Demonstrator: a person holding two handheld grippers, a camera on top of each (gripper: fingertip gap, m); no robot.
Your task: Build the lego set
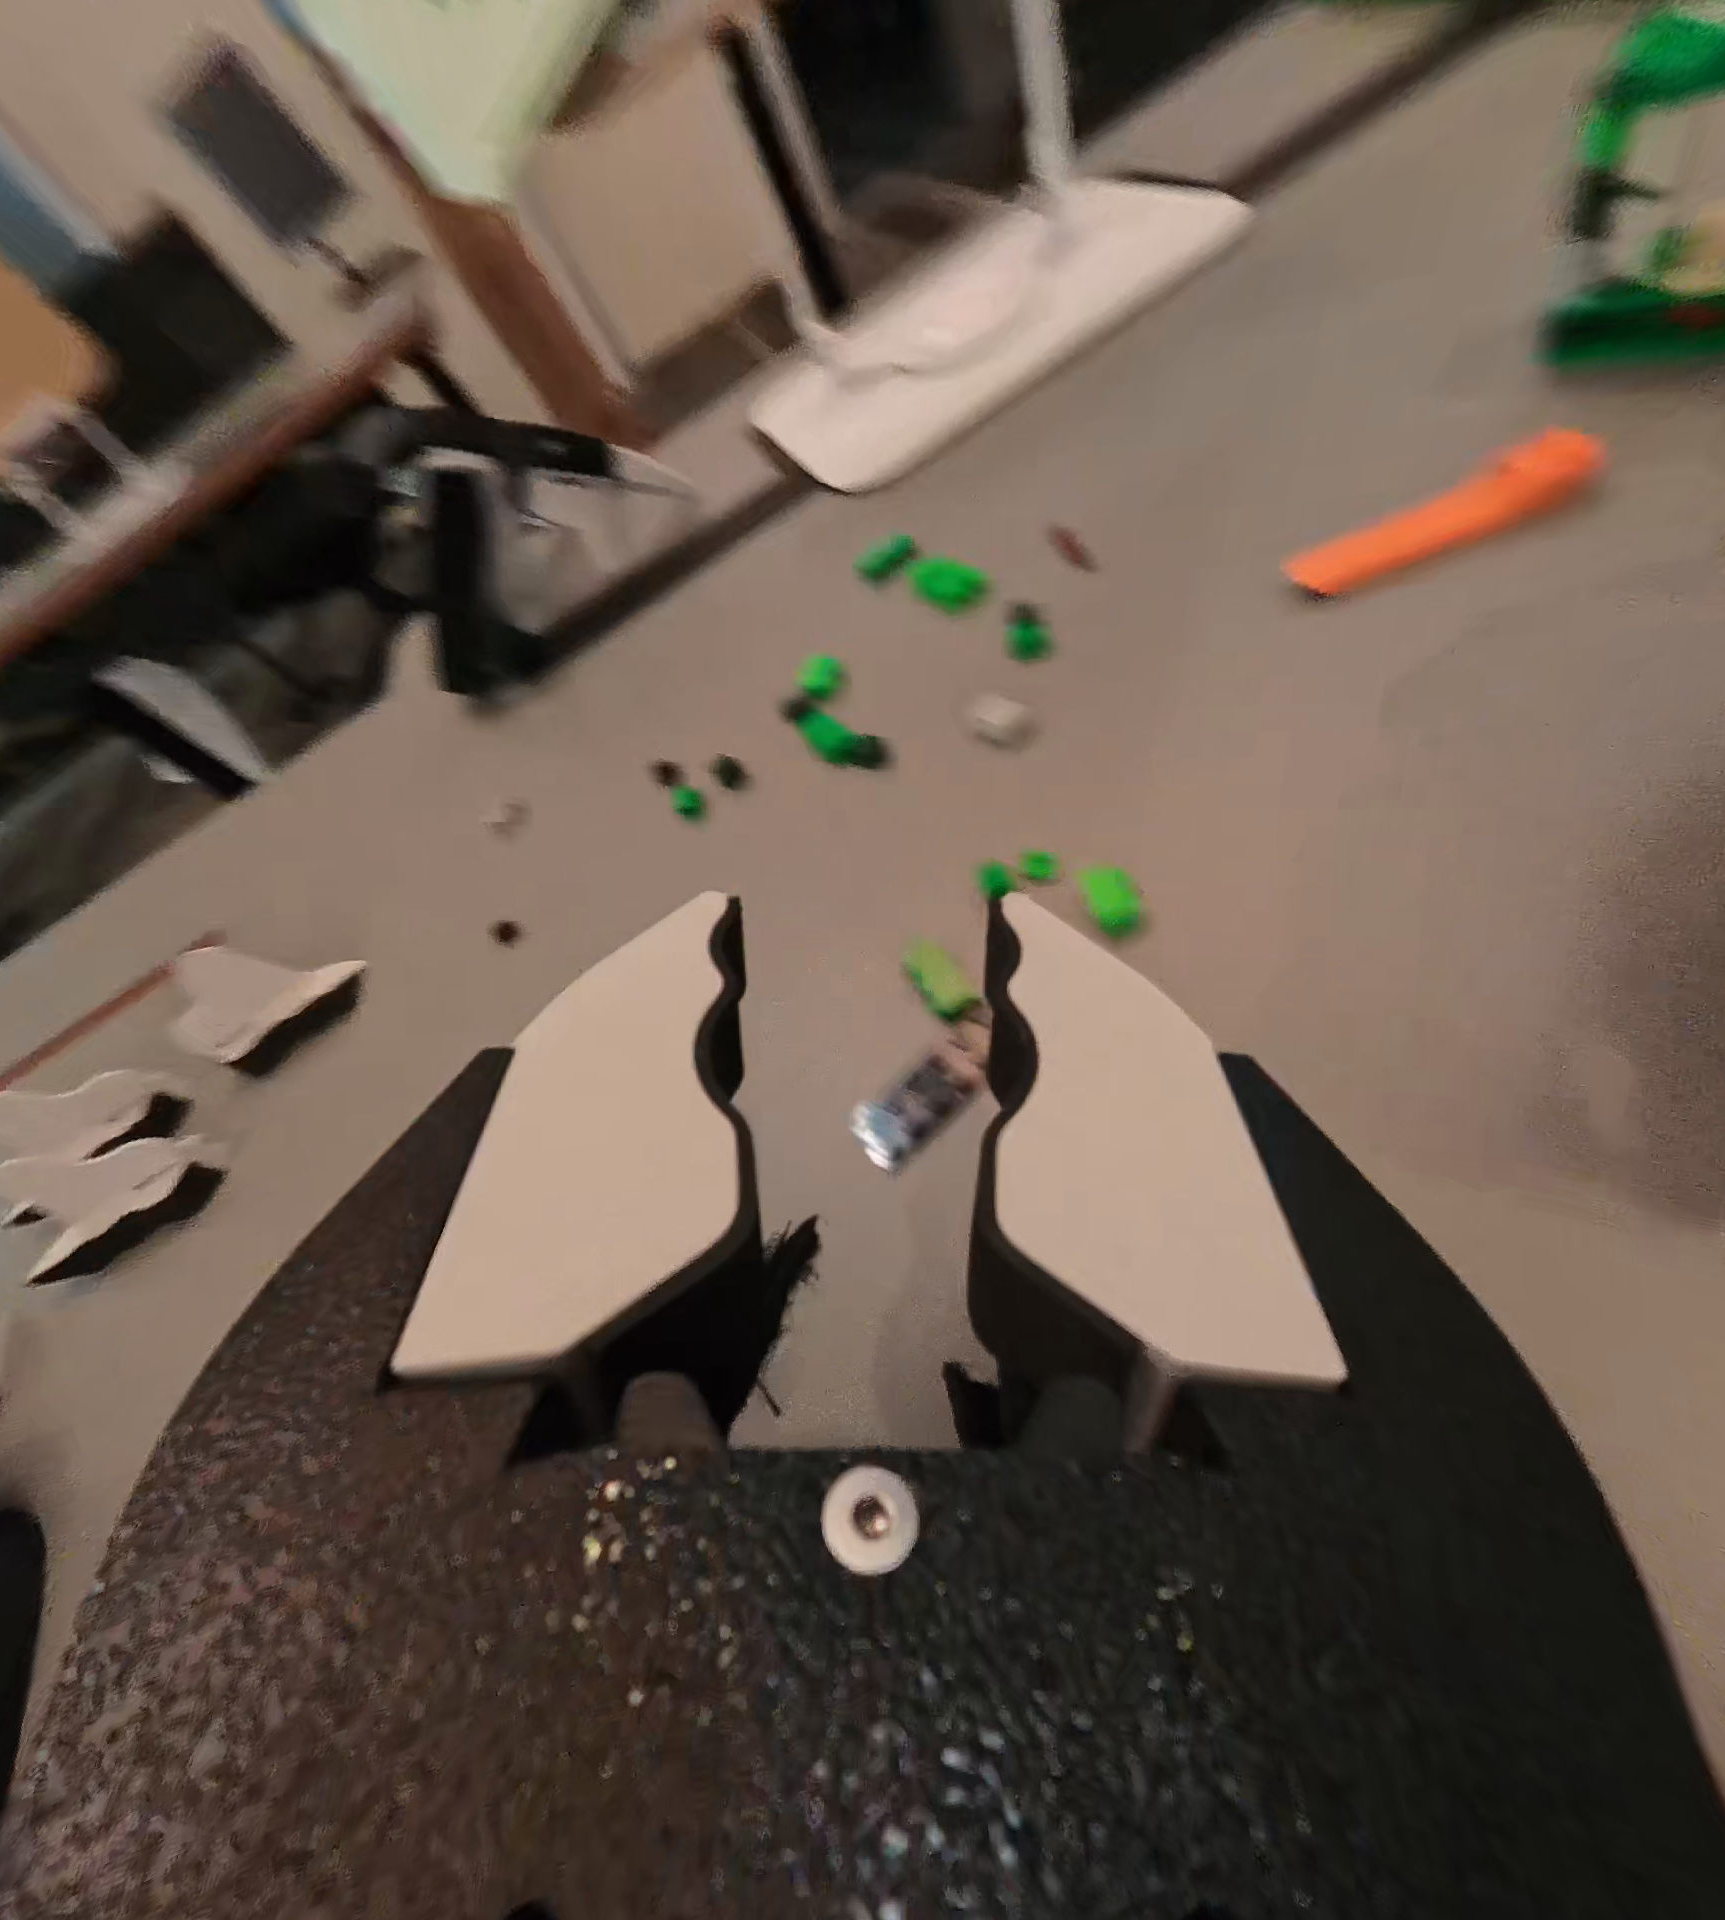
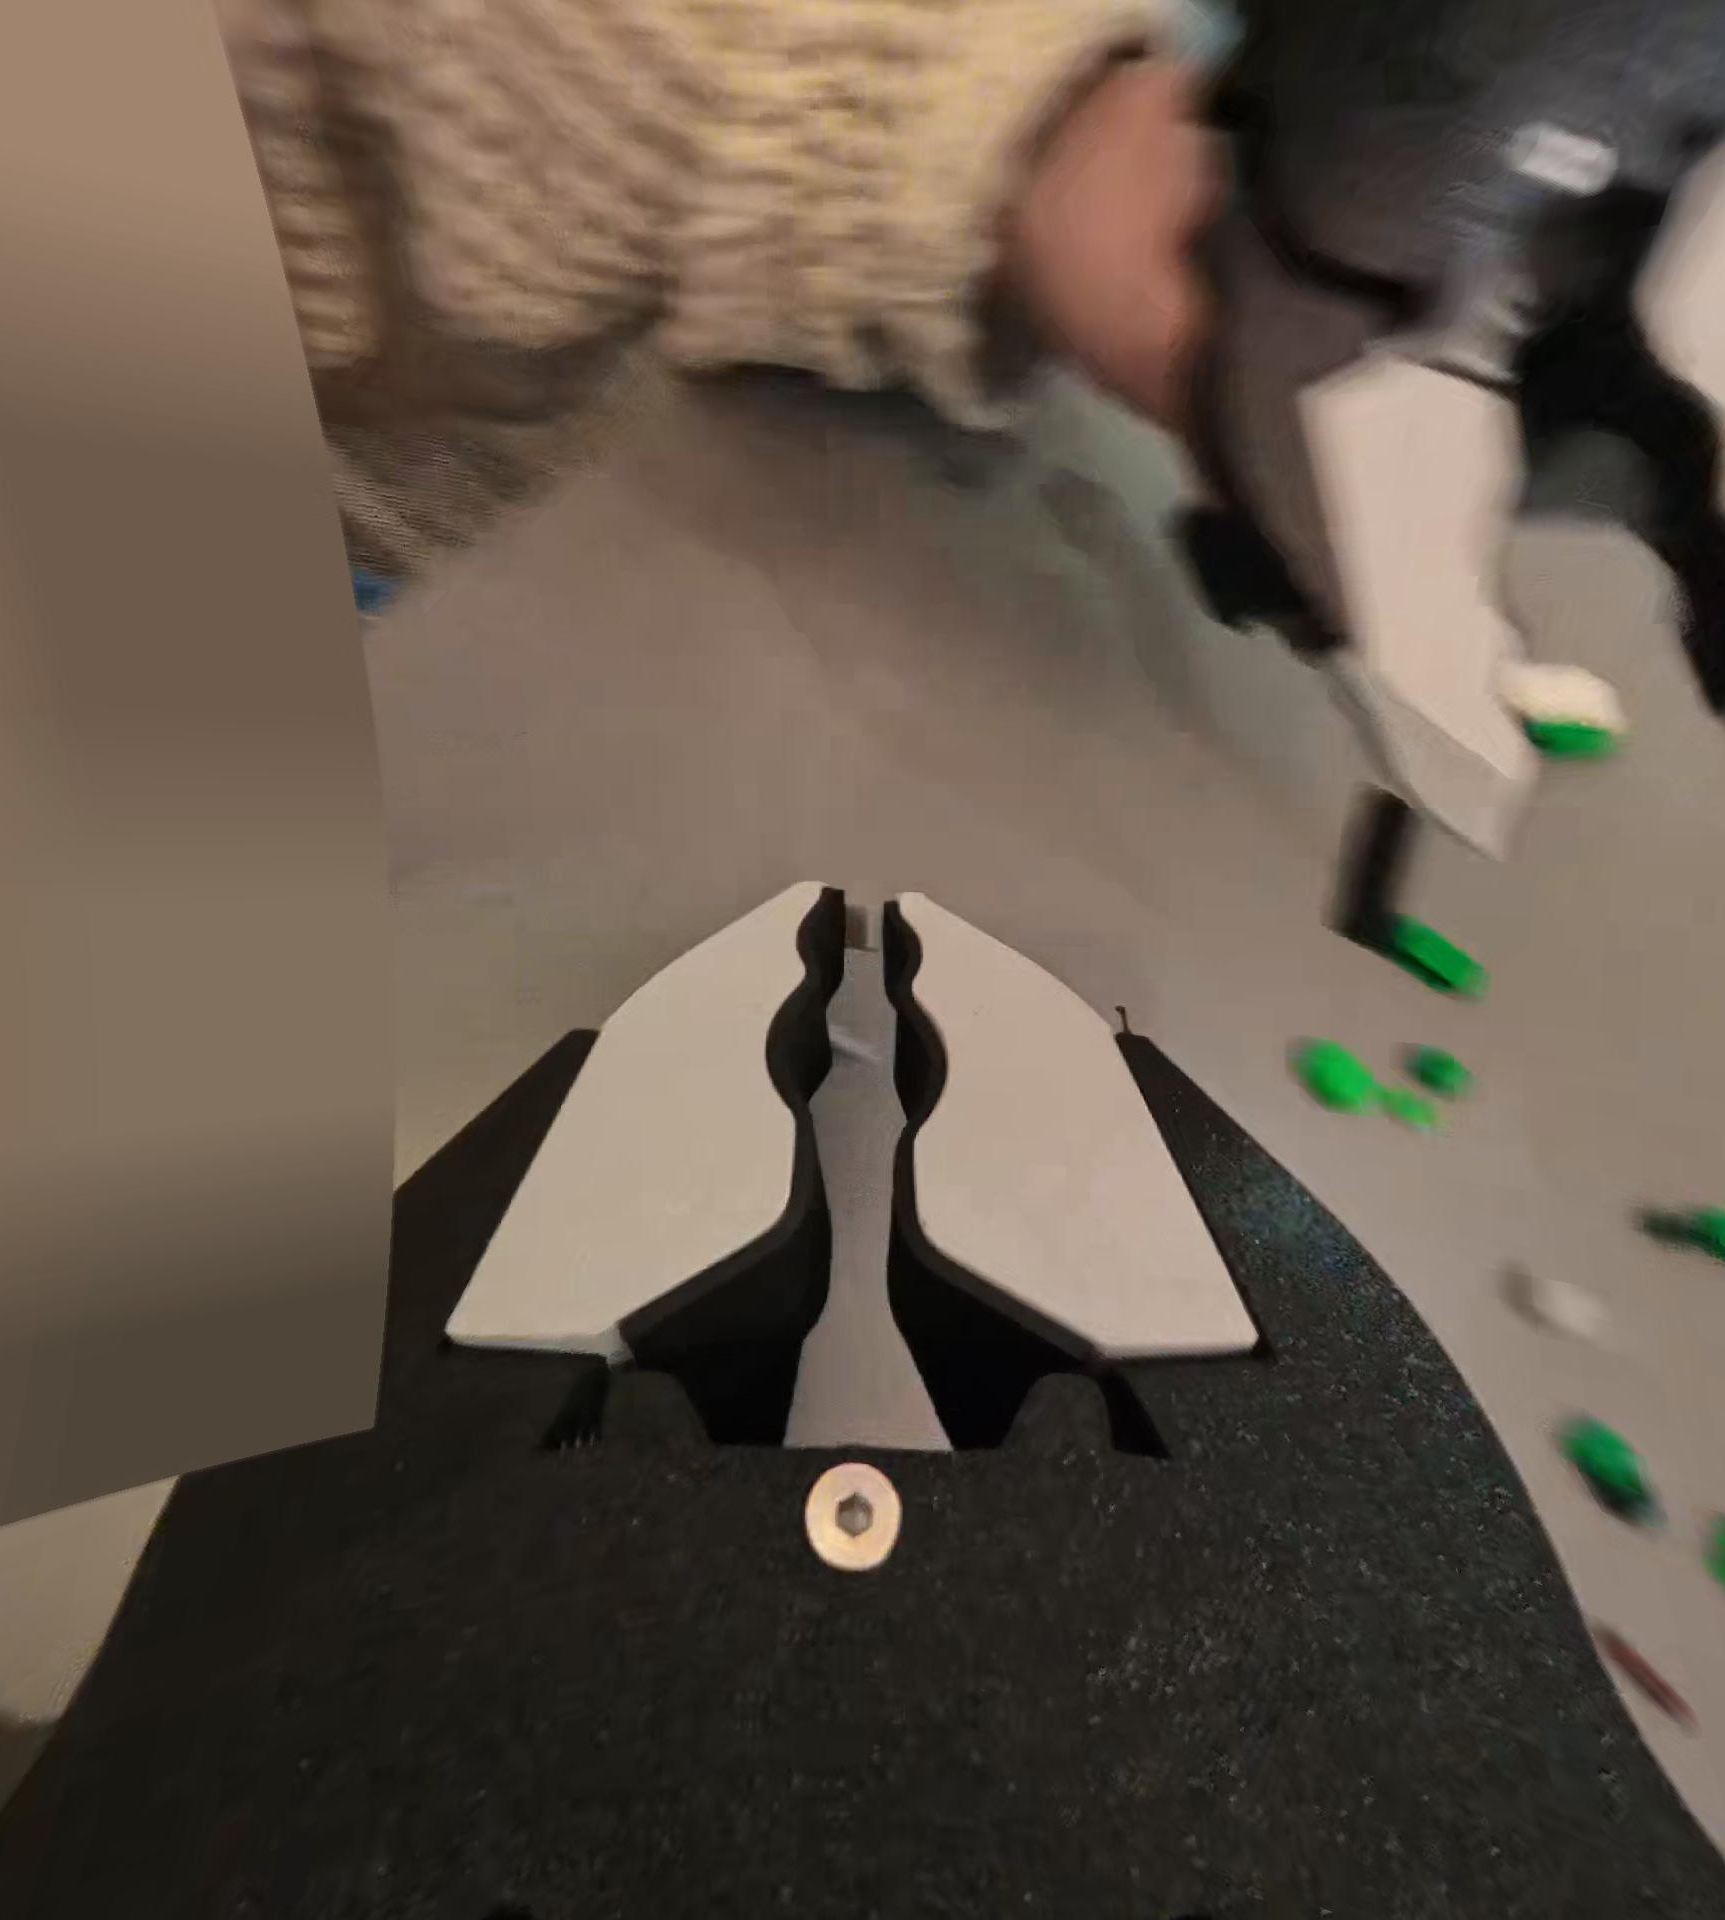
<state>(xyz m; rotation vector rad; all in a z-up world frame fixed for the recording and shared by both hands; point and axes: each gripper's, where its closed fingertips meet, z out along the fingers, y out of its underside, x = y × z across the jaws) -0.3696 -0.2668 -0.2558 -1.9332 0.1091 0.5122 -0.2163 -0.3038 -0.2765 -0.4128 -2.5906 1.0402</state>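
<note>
My left gripper (image 1: pixel 863 920) is open and empty, low over the grey table (image 1: pixel 1357 935). A green lego piece (image 1: pixel 939 977) and a small shiny dark piece (image 1: pixel 915 1107) lie on the table between its fingers. Loose green lego pieces (image 1: pixel 827 727) are scattered ahead. The green built model (image 1: pixel 1689 208) stands at the far right. My right gripper (image 2: pixel 863 914) is shut on a small grey lego piece (image 2: pixel 863 927) at its tips, above the table. The right wrist view also shows the left gripper (image 2: pixel 1440 644) at the upper right, over a green and white piece (image 2: pixel 1564 717).
An orange brick separator (image 1: pixel 1440 514) lies at the right. A white lamp base (image 1: pixel 993 332) stands at the back. Spare white gripper fingers (image 1: pixel 255 1008) lie at the left near the table edge. A person's knitted sleeve (image 2: pixel 681 177) and hand (image 2: pixel 1118 239) hold the left gripper. More green pieces (image 2: pixel 1346 1070) lie at the right. The green built model (image 1: pixel 1689 208) is about 25 centimetres from my right fingertips.
</note>
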